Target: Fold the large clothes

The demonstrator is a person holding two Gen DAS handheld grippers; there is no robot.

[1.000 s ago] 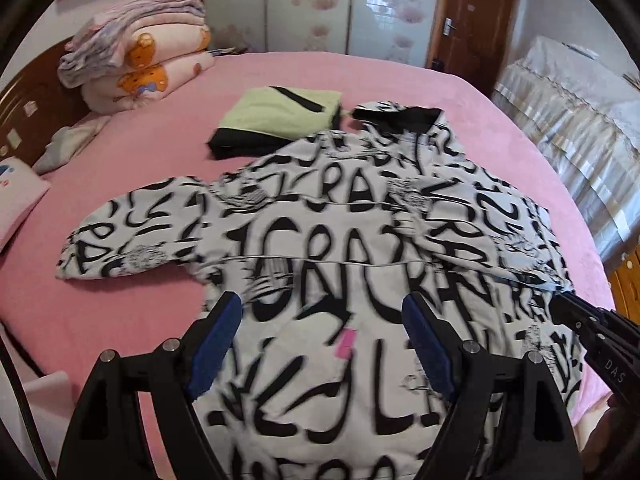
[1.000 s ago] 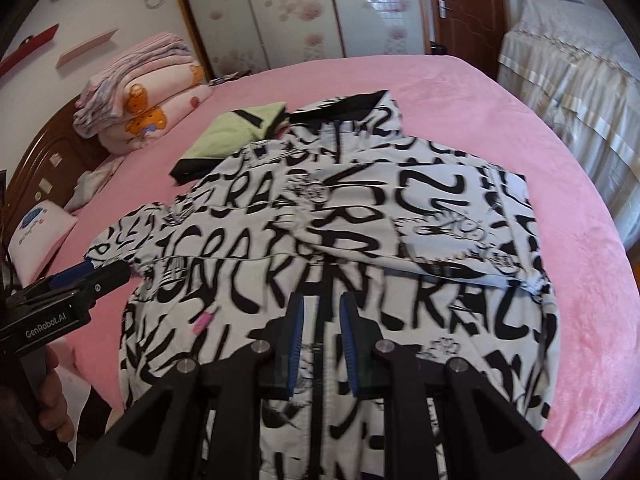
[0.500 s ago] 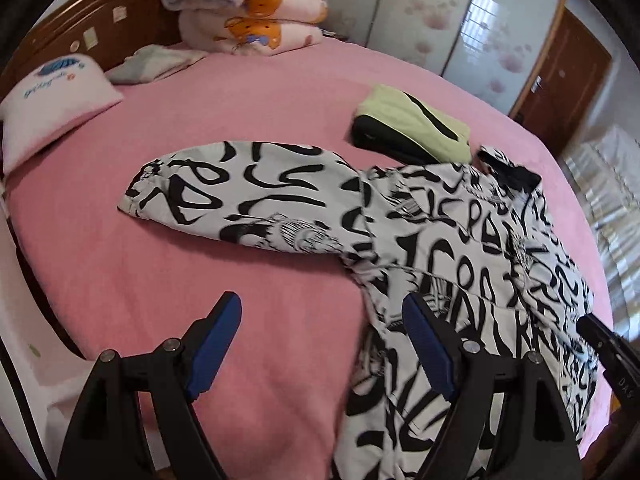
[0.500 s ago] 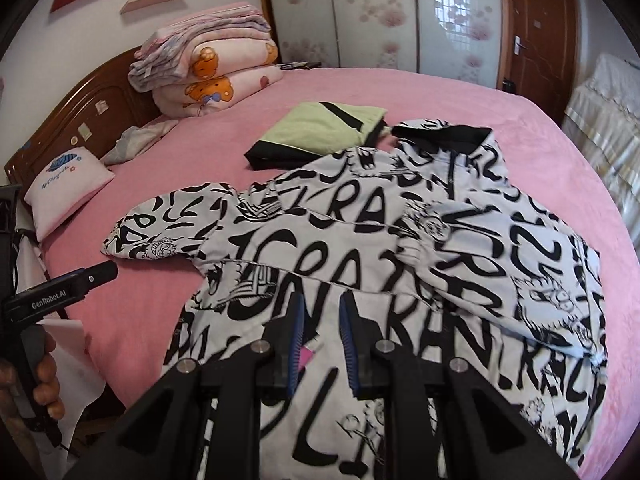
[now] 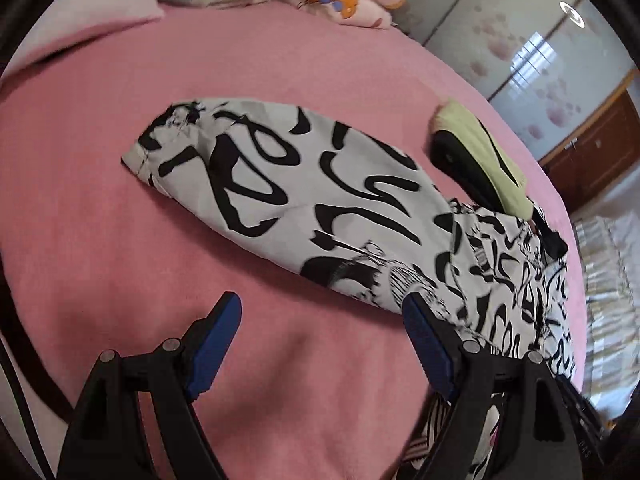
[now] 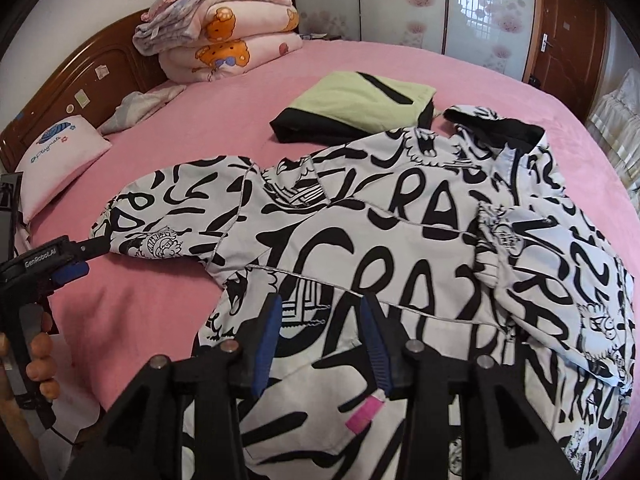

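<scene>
Jacket (image 6: 400, 248): 1, white with black lettering, spread flat on the pink bed (image 6: 240, 120), filling centre and right of the right wrist view; 1 sleeve (image 5: 280, 184) stretched out toward the left, the other sleeve (image 6: 540, 280) folded across the chest.

Folded garment (image 6: 360, 108): 1, green and black, just beyond the collar, possibly touching it.

Blankets (image 6: 224, 36): stacked, upper left.

Pillow (image 6: 60, 152): 1, left edge.

Left gripper (image 5: 320, 332): jaws wide, empty, over bare bed beside the sleeve.

Right gripper (image 6: 322, 336): jaws partway apart, just been opening, nothing clamped, above the jacket front.
</scene>
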